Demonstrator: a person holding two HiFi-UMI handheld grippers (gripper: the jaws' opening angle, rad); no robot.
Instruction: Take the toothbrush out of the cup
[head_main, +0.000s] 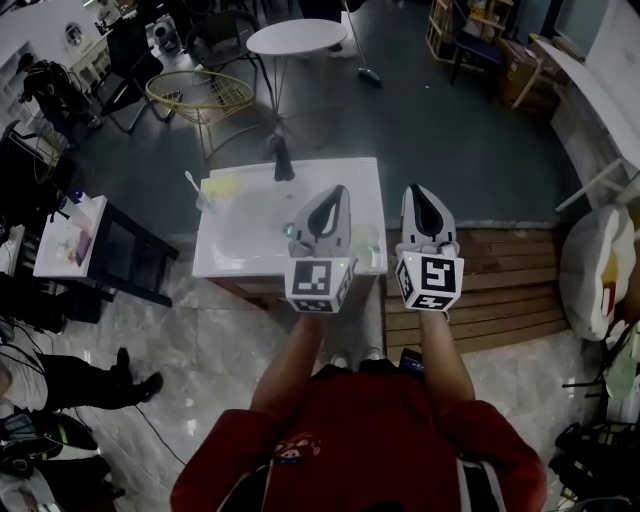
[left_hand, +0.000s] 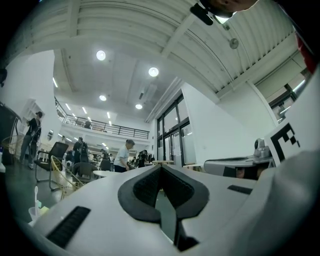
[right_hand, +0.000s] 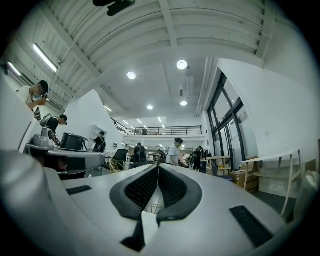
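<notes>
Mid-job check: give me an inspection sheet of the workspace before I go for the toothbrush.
surface: white table, mostly bare.
job's things: toothbrush stands in the cup at the table's far left corner, untouched.
clutter: yellow item beside the cup; dark object at the far edge, unclear what it is.
grippers: left tongs and right tongs are both shut and empty, held up on the near right, well apart from the cup.
cables: nothing seen near the table.
surroundings: yellow wire chair, round white table, wooden platform, people standing further off in the room.
</notes>
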